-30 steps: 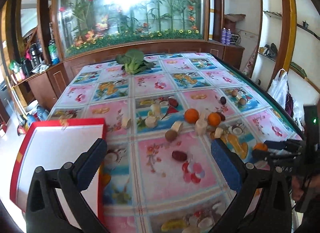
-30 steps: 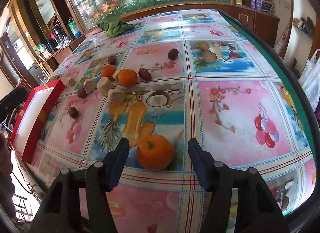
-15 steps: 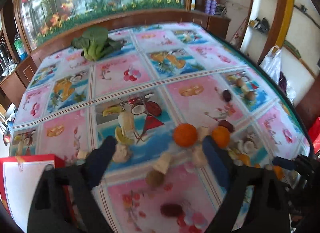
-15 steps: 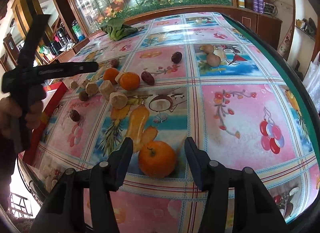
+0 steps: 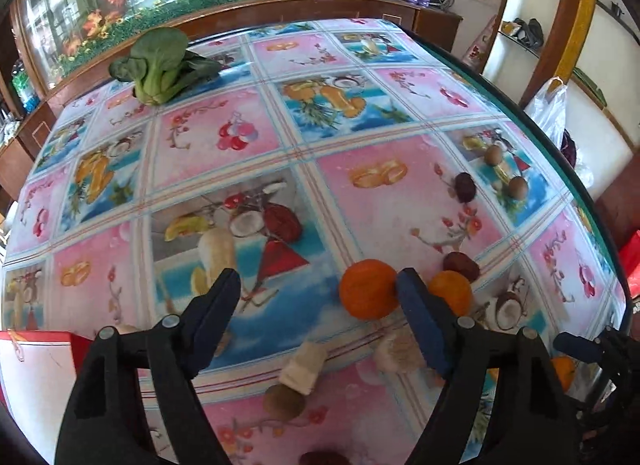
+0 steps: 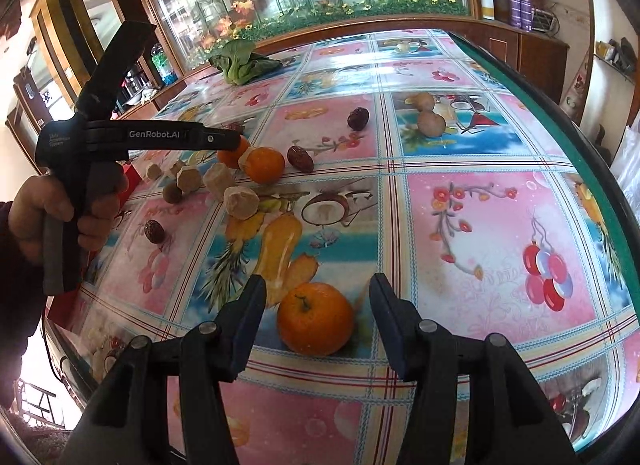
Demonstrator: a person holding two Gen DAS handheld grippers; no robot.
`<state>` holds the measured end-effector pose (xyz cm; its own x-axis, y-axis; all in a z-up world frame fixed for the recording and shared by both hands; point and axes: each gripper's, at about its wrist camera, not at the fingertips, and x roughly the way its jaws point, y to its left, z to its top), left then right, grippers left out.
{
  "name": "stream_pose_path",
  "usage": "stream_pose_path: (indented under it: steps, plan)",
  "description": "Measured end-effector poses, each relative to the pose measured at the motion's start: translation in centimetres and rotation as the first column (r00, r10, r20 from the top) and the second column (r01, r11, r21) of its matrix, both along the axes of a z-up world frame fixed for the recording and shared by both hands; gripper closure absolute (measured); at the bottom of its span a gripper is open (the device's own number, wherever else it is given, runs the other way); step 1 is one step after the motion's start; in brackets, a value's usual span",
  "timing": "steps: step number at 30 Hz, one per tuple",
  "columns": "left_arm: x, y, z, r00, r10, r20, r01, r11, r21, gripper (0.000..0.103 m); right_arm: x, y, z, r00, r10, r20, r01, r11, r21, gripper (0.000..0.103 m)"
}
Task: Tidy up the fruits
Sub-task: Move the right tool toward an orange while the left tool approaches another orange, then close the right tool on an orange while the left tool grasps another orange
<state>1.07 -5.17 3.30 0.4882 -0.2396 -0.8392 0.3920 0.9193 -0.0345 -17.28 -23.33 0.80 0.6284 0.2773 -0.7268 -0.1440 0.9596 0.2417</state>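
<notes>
While your right gripper (image 6: 316, 319) points down at the bench (image 6: 480, 225), its fingers (image 6: 248, 321) straddle an orange (image 6: 315, 319) without touching it, released. Your left gripper (image 5: 318, 305) has just been narrowing its fingers (image 5: 416, 317), nothing between them; a second orange (image 5: 368, 294) sits just inside the right finger, a third (image 5: 450, 292) just outside it. Left of your left fingers, the red-rimmed tray (image 5: 36, 377) shows only white inside. Your left hand (image 6: 60, 217) grips the handle.
</notes>
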Motion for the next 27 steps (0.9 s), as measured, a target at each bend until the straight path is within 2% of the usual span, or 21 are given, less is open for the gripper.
stream_pose_path:
  steps: [5,7,10,13,17,22,27]
  plan:
    - [-0.2,-1.2,-0.4,0.999,-0.033,-0.013,0.033,0.999,-0.012,0.024,0.0,0.0,0.0,1.0,0.003,0.002,-0.003,1.0,0.01,0.049]
    - [0.3,-1.1,-0.7,0.999,-0.026,-0.032,0.025,0.999,-0.035,0.031,0.1,0.0,0.0,1.0,0.009,0.001,-0.009,1.0,0.005,0.049]
    - [0.8,-0.7,-1.1,0.997,-0.02,-0.07,0.013,0.994,-0.104,0.034,0.2,0.1,0.0,1.0,0.012,0.001,-0.012,1.0,0.004,0.049]
    - [0.9,-0.4,-1.0,0.998,-0.025,-0.065,0.017,0.993,-0.12,0.039,0.2,0.2,0.0,1.0,0.012,0.001,-0.012,1.0,0.004,0.049]
    - [1.5,0.8,-1.0,0.997,0.007,-0.073,-0.017,0.99,-0.14,0.039,0.2,0.2,0.0,1.0,0.015,0.002,-0.015,1.0,0.003,0.049]
    - [1.6,1.6,-1.2,0.997,0.016,-0.071,-0.025,0.991,-0.133,0.04,0.1,0.7,0.0,0.999,0.035,-0.01,-0.036,0.998,-0.051,0.05]
    - [1.1,1.6,-1.1,0.998,-0.02,-0.06,0.012,0.993,-0.119,0.04,-0.3,0.6,-0.1,0.999,0.054,0.0,-0.054,0.997,-0.063,0.05]
